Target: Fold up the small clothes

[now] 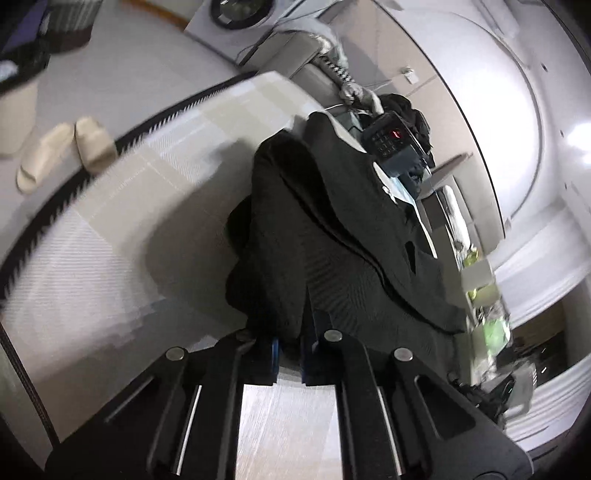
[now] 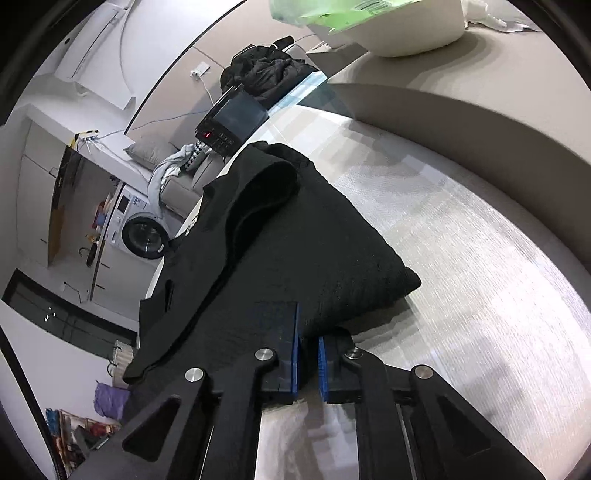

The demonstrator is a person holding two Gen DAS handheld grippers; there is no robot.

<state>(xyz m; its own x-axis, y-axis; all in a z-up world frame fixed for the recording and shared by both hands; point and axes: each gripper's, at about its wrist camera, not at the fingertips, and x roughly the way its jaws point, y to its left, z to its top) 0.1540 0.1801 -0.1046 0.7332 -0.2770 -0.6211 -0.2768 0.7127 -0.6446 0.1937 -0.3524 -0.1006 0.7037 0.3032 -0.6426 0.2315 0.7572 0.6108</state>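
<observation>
Both tongs were clamped on the near hem of one black garment (image 1: 343, 236). My left tongs (image 1: 290, 354) pinched one corner, my right tongs (image 2: 308, 363) the other; blue pads (image 2: 295, 354) had cloth between them in both wrist views. The garment lay on the pale surface (image 2: 461, 258), its far part bunched in a thick ridge and draped toward the far edge.

Risks, my read:
- The grip was right at the hem, so a quick pull could strip the fabric out of one pair of tongs.
- The bunched ridge could carry into the fold and leave it lumpy.
- The far part sat near a black device with a keypad (image 2: 231, 122); dragging could snag or shove it.
- The draped end could slide off the edge if tension dropped.

Count: one garment in hand, one dark clothes heap (image 2: 266, 74) behind the device, one white tub (image 2: 406, 33), two slippers (image 1: 62, 151) on the floor, one washing machine (image 2: 142, 229).
</observation>
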